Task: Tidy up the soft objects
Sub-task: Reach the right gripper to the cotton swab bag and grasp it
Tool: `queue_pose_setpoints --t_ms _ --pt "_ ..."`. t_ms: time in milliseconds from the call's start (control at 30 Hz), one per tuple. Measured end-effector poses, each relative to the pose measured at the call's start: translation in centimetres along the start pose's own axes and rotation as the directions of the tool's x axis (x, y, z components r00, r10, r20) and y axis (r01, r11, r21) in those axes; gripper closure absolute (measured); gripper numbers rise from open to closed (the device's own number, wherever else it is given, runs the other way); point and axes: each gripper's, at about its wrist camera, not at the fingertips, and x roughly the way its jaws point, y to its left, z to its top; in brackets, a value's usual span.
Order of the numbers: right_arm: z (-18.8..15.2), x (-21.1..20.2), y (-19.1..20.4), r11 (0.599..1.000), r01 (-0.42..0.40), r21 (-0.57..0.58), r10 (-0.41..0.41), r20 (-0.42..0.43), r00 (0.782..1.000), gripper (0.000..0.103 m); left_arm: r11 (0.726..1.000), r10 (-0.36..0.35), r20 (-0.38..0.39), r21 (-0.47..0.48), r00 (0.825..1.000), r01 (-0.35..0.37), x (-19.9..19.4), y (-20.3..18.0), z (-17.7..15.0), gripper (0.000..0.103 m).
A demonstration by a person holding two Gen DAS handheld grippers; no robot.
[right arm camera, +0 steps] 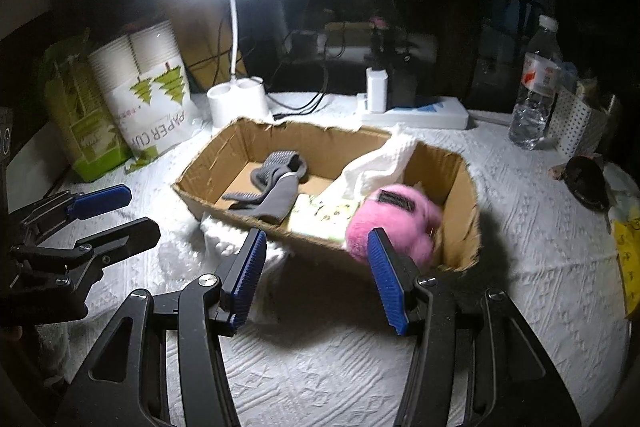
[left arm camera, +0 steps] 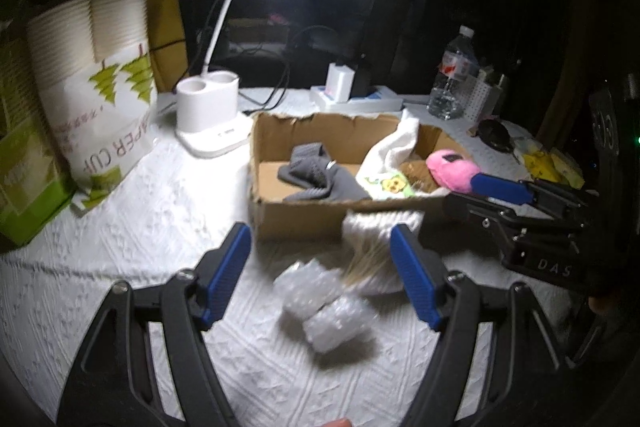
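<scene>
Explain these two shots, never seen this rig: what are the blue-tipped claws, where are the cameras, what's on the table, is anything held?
No robot: a person carries two hand-held grippers, each with a fisheye camera looking along its fingers. One view shows the left gripper open above a bubble wrap bundle on the white tablecloth. The other shows the right gripper open at the cardboard box, beside a pink plush toy that is in the box. Grey socks and a white cloth also lie inside. Neither gripper holds anything.
</scene>
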Motion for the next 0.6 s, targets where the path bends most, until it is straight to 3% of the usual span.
queue_pose_setpoints --t_ms 600 --pt "-1.7 4.8 3.5 0.997 -0.077 -0.011 0.075 -0.123 0.99 0.044 0.997 0.016 -0.063 -0.073 0.998 -0.021 1.6 3.9 -3.5 0.03"
